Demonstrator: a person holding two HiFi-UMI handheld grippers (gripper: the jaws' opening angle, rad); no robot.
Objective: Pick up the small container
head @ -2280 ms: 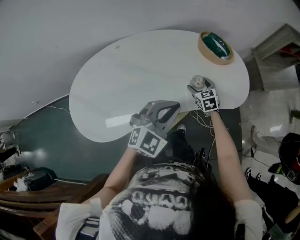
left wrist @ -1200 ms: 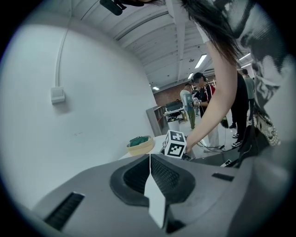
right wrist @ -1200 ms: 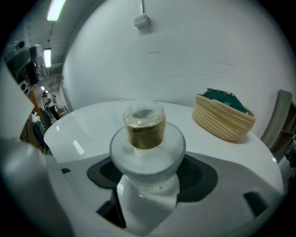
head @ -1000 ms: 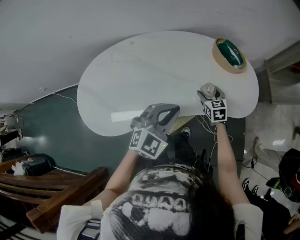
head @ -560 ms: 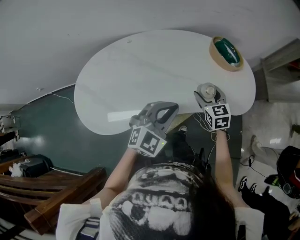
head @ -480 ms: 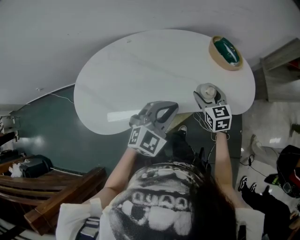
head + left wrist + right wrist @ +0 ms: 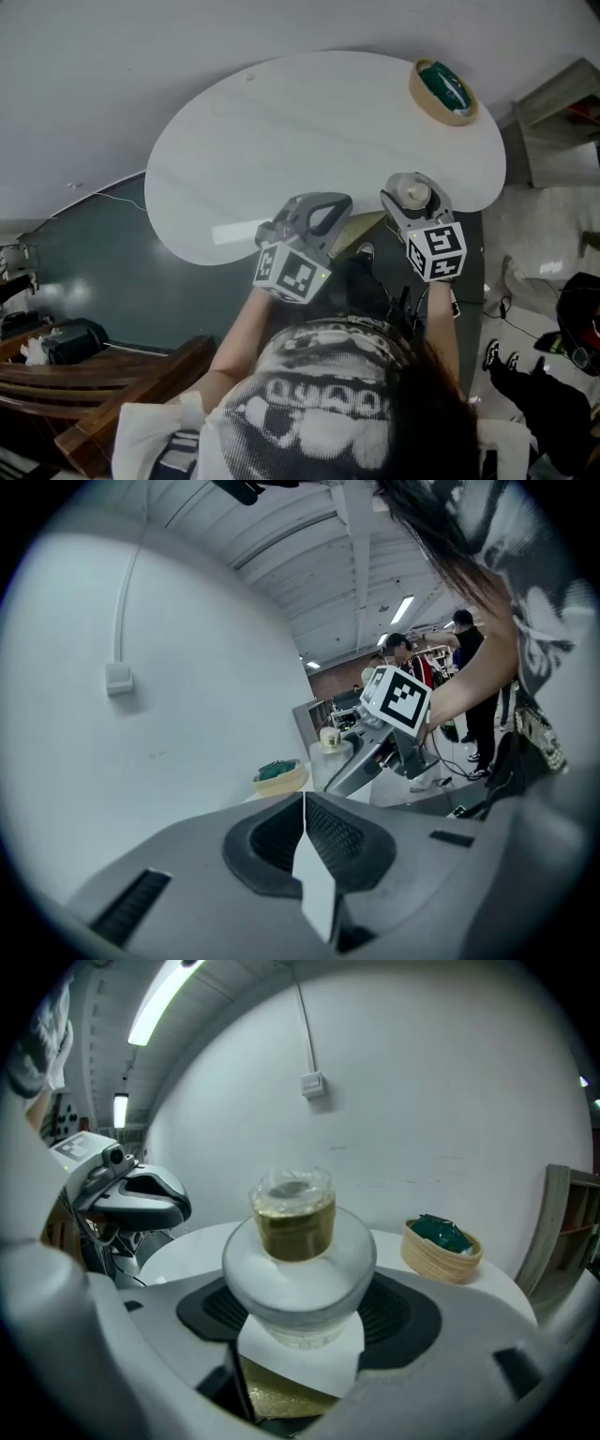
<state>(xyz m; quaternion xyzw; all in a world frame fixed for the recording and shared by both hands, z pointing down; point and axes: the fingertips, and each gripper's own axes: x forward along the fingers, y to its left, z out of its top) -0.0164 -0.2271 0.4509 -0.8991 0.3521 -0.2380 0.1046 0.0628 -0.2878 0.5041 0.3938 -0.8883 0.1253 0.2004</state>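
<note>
Yellow-brown content fills the clear upper part of the container (image 7: 296,1227), and its wider white frosted part sits between the jaws of the right gripper (image 7: 413,198), which pinch it from both sides. It stands upright in the grip. From the head view it is over the near edge of the white table (image 7: 281,122), at the right side. The left gripper (image 7: 305,829) has its jaws pressed together with nothing between them; it is over the near edge too, just left of the right one. One wooden bowl (image 7: 441,1252) stands on the far right of the table, well apart from the container, with something dark green (image 7: 439,1230) inside. So: one container, one bowl, two grippers. Each gripper's cube carries black-and-white square markers
</note>
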